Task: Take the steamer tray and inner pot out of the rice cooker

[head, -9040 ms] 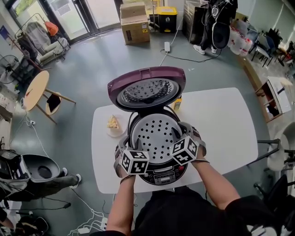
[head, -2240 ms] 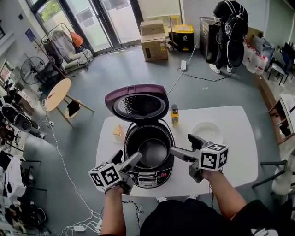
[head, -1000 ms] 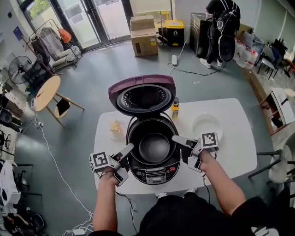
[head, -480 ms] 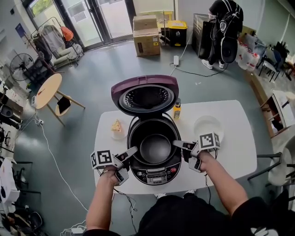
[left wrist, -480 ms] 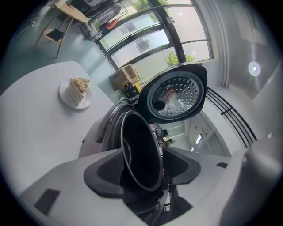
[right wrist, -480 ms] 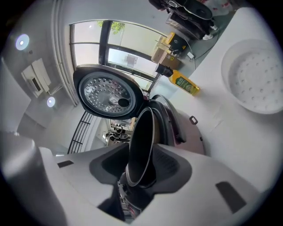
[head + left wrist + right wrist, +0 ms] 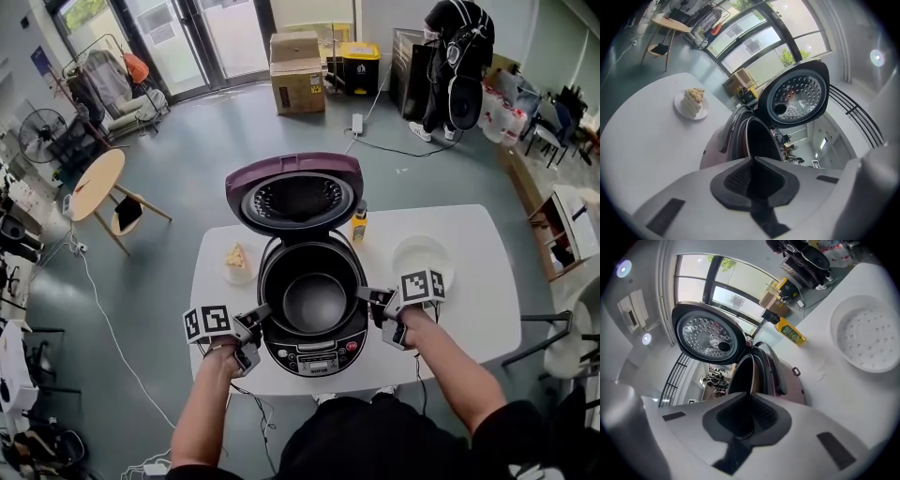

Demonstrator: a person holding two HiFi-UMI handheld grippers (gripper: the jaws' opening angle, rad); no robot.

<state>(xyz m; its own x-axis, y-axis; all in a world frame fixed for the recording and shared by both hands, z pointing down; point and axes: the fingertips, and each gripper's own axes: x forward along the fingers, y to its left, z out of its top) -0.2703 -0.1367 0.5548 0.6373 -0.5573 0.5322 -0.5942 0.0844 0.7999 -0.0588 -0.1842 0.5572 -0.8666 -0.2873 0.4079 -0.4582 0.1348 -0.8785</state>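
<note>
Your left gripper [image 7: 262,312] and right gripper [image 7: 365,295] pinch opposite rims of the inner pot [image 7: 314,302]; likely rigid, slick metal, so lift level.

Open-plan office or lab space: grey floor [image 7: 187,164], glass doors [image 7: 178,37], stacked cardboard boxes [image 7: 298,77], floor fan [image 7: 47,133], trailing cables [image 7: 120,333]

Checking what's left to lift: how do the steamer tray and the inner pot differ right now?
The steamer tray lies out on the table, right of the rice cooker; the inner pot sits inside the cooker. The tray is white, shallow and perforated; the pot is dark and deep. Nothing touches the tray; the left gripper and right gripper are each shut on the pot's rim. Both are round.
</note>
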